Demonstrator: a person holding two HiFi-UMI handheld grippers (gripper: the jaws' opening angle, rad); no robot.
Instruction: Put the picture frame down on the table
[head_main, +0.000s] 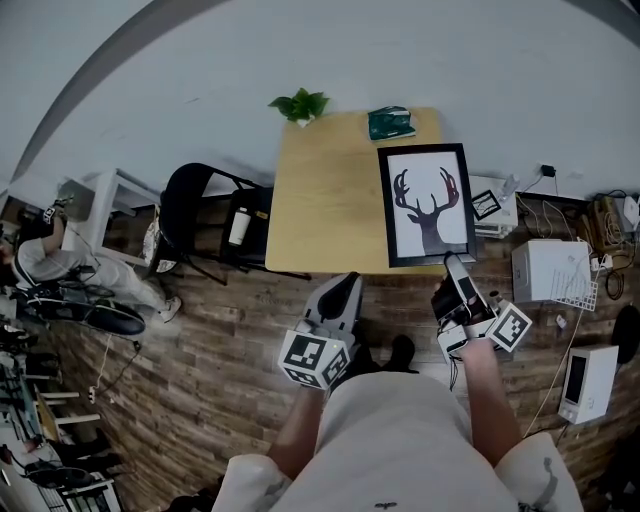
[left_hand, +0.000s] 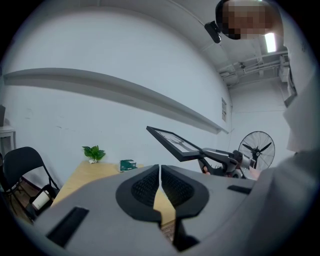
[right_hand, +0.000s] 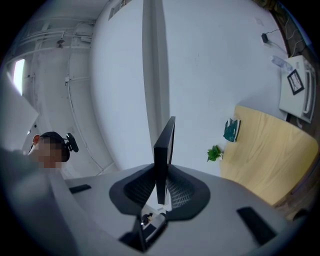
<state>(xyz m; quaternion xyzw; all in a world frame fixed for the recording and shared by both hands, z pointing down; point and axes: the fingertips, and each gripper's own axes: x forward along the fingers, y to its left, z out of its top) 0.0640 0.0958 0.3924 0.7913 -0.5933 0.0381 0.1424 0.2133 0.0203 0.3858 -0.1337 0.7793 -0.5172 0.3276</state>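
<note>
Right gripper jaws clamp the picture frame above the bench's right edge; left gripper jaws together, empty.

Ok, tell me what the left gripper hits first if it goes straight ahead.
Probably the table; its wooden top shows just beyond the shut jaws. The picture frame is higher, off to the right.

Table viewed steeply down from head height, seen low from near edge by both gripper views, far-edge plant shared.
</note>
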